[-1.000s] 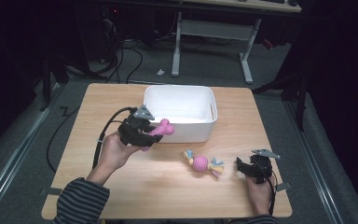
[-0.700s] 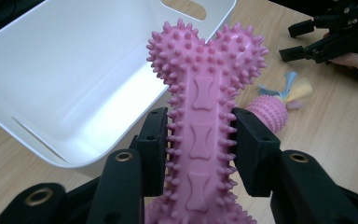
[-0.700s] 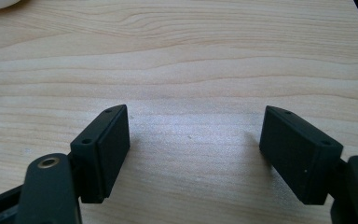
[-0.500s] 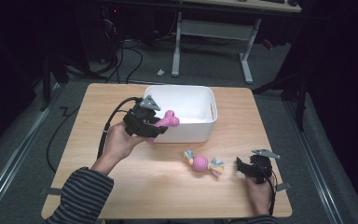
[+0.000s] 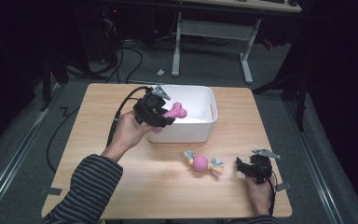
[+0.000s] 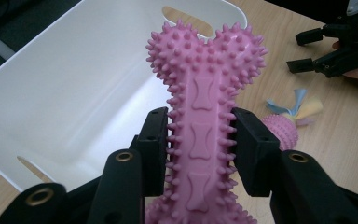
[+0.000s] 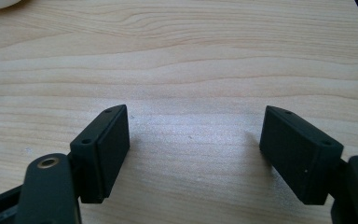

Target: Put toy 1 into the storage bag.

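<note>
A pink spiky rubber bone (image 6: pixel 204 116) is clamped by its shaft in my left gripper (image 6: pixel 200 140), which is shut on it. In the high view the left gripper (image 5: pixel 161 116) holds the pink bone (image 5: pixel 175 112) over the near left edge of the white bin (image 5: pixel 200 133). The white bin's (image 6: pixel 74 93) bare inside lies right under the bone's far end. A pink ball toy with blue and yellow fabric tails (image 5: pixel 203 163) lies on the table in front of the bin. My right gripper (image 5: pixel 242 167) rests on the table to the right of it, open, with bare wood between the jaws (image 7: pixel 193 149).
The wooden table (image 5: pixel 168 186) has free room in front and at the left. A black cable (image 5: pixel 121 112) trails from the left gripper off the table's left side. Dark floor and a desk frame (image 5: pixel 214 32) lie beyond the far edge.
My left hand has carried the pink bone up and to the right, from beside the bin's left wall to over its near edge. The right gripper and the ball toy have stayed put.
</note>
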Action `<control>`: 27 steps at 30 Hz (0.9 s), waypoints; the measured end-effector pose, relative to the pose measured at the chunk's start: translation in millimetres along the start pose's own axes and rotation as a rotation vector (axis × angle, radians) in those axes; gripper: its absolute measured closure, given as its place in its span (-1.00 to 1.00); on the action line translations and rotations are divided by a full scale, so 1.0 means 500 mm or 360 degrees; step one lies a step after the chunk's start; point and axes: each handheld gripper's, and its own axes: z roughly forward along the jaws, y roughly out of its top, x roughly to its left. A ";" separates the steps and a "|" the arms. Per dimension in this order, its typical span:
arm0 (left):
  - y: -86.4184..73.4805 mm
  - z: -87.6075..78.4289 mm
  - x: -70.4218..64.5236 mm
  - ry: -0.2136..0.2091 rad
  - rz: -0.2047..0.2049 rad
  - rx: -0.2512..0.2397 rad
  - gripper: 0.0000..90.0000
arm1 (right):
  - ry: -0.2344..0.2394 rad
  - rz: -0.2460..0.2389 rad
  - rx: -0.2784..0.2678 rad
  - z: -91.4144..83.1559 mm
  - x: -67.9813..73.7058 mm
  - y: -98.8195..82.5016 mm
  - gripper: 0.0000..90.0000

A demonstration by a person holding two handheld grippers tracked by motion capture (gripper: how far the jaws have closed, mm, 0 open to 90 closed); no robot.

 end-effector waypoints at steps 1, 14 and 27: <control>0.000 0.000 0.000 0.0000 0.0000 0.0000 0.31 | 0.0000 0.0000 0.0000 0.000 0.000 0.000 -0.46; 0.023 0.039 0.027 -0.0014 -0.0061 0.0005 0.30 | 0.0000 -0.0001 0.0001 0.000 0.000 0.000 -0.46; 0.034 0.083 0.046 0.0043 -0.0090 0.0046 0.30 | 0.0019 -0.0016 -0.0004 0.000 0.002 0.000 -0.46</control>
